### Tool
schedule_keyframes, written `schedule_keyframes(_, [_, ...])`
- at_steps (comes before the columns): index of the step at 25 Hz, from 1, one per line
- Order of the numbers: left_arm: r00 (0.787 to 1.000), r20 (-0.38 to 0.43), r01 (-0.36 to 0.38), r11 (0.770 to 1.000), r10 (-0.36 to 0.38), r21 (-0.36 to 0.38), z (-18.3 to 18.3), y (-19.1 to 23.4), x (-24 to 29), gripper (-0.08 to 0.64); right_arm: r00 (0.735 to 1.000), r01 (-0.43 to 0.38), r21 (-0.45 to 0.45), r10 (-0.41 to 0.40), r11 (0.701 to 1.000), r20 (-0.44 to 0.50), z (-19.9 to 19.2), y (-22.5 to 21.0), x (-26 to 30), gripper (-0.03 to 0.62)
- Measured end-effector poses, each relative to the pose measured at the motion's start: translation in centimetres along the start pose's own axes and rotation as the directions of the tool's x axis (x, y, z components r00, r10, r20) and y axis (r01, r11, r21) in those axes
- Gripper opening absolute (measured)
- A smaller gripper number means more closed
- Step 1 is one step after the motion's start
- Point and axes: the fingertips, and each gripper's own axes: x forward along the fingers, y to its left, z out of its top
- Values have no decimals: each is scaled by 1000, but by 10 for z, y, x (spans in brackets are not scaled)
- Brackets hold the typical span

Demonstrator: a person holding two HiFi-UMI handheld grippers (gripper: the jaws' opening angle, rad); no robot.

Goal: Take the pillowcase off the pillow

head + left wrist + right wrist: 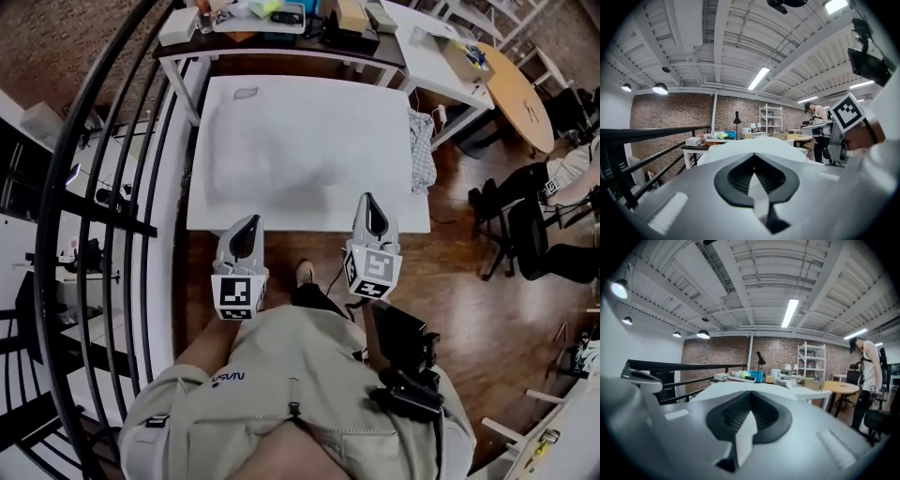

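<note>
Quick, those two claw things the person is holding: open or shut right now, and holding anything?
Left gripper: closed, pinching a fold of the white pillowcase.
Right gripper: closed, pinching the pillowcase too.

Bright, even indoor light; ceiling strip lights [758, 78] glaring; strong fisheye bending, dark vignetted corners; close foreground soft.

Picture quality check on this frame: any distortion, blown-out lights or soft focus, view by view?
Head view: strong fisheye bends the railing; light is even, and the pillowcase shows low contrast. Left gripper view: the strip light is blown out, and the near jaws are soft. Right gripper view: same glare at its strip light, and the pillowcase between the jaws is soft.
</note>
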Motion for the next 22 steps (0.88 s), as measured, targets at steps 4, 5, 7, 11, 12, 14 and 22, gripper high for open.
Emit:
schedule_keyframes(4, [1000, 27, 15, 999, -13, -47, -5, -10, -34, 5, 1000, 2, 47, -2, 999, -6, -14, 13, -42, 4])
schedule_keyframes(5, [999, 39, 18, 999, -16, -43, -1, -14, -40, 5, 1000, 1, 57, -1, 998, -9, -16, 13, -51, 5])
schedule_keyframes(7, [998, 61, 22, 1000, -22, -15, 11, -20, -48, 5, 1000, -3, 73, 4, 997, -15, -14, 14, -65, 4])
schedule_keyframes(11, [997, 69, -29, 1000, 30, -6, 19, -17, -53, 5, 999, -24, 92, 26, 995, -18, -18, 14, -80, 3])
schedule_keyframes(12, [997, 65, -39, 999, 40, -14, 18, -18, -52, 5, 999, -31, 93, 33, 995, -21, -22, 13, -82, 3])
schedule_keyframes(14, [997, 55, -47, 999, 48, -22, 17, -26, -50, 5, 998, -50, 88, 52, 995, -23, -26, 11, -83, 3])
schedule_keyframes(22, [997, 69, -27, 1000, 26, 15, 28, -59, -33, 5, 997, -77, 57, 77, 995, -5, -27, -10, -83, 2])
